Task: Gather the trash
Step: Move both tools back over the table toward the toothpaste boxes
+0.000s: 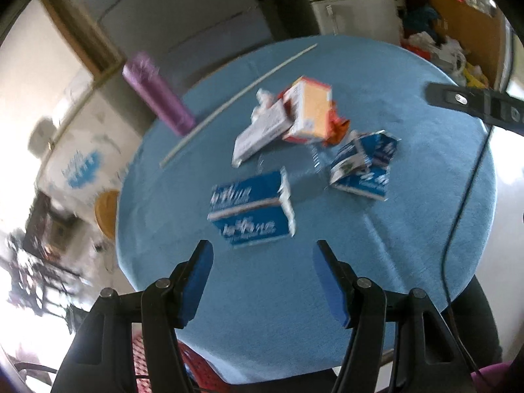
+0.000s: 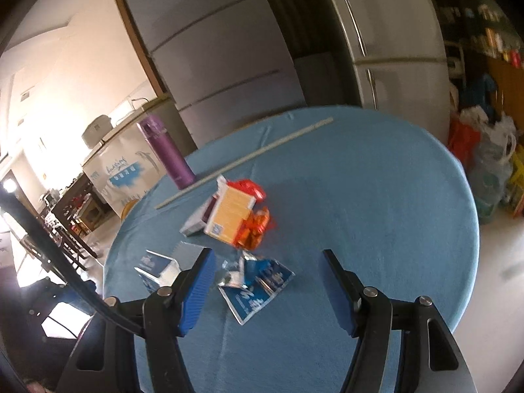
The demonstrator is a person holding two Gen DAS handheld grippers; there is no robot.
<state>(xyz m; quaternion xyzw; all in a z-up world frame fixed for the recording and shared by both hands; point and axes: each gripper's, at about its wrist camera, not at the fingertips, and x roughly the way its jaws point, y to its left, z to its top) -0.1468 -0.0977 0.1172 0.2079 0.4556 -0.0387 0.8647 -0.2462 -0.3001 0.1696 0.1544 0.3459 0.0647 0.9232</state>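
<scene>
While the trash is lying clustered mid-worktop (image 1: 425, 229), you are holding your left hand-held gripper (image 1: 262, 255) wide above the blue carton (image 1: 252, 209) and your right hand-held gripper (image 2: 267, 263) wide over the torn blue packet (image 2: 258, 286); bare cloth is lying open at the right edge.

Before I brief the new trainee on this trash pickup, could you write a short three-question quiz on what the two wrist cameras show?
1. True or false: the left tool is shut on the blue box.
2. Multiple choice: the purple bottle stands (A) at the table's edge beside the long white rod, (B) on top of the orange box, (C) inside the torn blue wrapper.
3. Fill in: the cloth on the round table is ____.

Key
1. False: both tools, left and right, are open and hold nothing.
2. A
3. blue
</scene>
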